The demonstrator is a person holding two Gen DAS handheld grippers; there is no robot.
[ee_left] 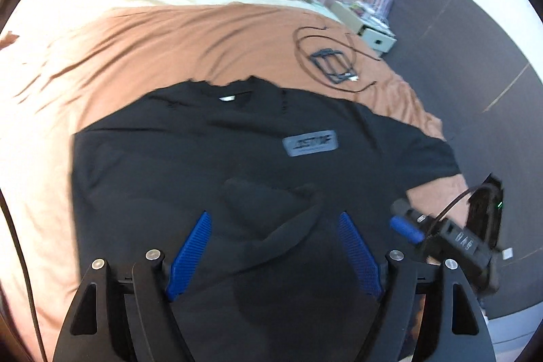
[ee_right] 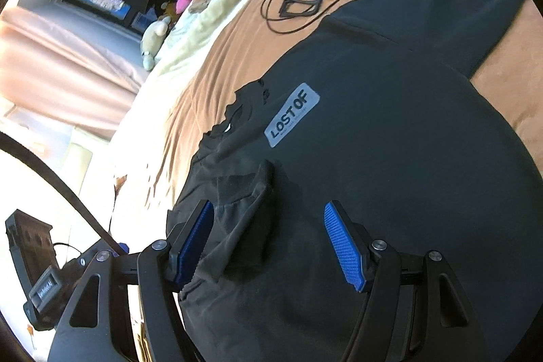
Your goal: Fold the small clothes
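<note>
Black T-shirt (ee_left: 237, 165) lies under both tongs – left (ee_left: 275, 256), right (ee_right: 268, 243) – gaping, empty

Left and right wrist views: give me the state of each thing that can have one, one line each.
black T-shirt: lying flat on the bed, front up, one sleeve folded in over the body
folded sleeve: lying on the shirt, not gripped
left gripper: open, empty
right gripper: open, empty
cable: looped on the bed

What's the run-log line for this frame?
stage: sleeve folded in | left gripper: open | right gripper: open | black T-shirt: on bed
</note>
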